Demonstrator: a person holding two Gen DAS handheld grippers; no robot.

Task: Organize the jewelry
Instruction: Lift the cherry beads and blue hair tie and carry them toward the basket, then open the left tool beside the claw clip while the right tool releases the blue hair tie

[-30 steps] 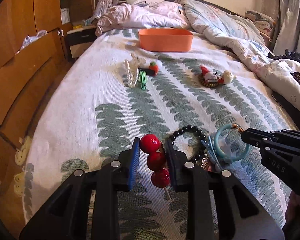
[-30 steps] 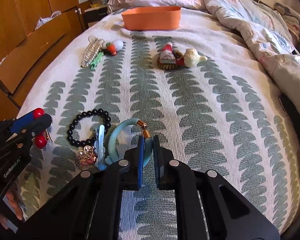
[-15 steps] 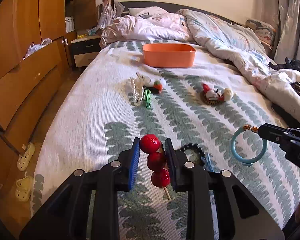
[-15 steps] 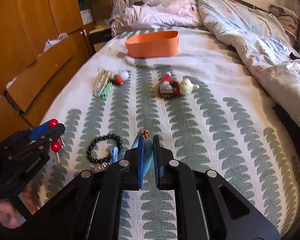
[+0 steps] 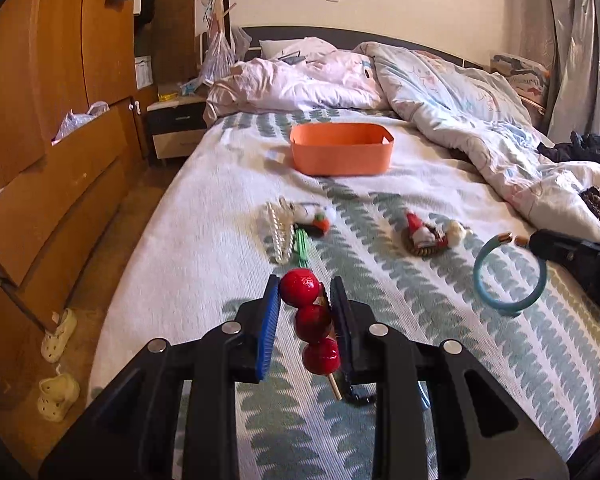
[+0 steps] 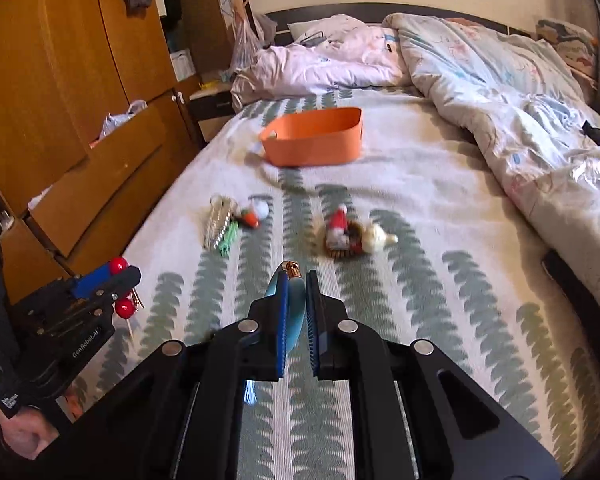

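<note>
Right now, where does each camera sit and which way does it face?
Left wrist: on the left claw, facing up the bed to the orange bin; its fingers grip a red bead stick.
Right wrist: on the right claw, facing likewise; it grips a teal bangle.
Shared: bin, each other's claw.

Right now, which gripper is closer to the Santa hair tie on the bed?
Right, I think. The right gripper, holding the teal bangle, hovers just short of the Santa hair tie. The left gripper, holding red berries, sits further left.
</note>
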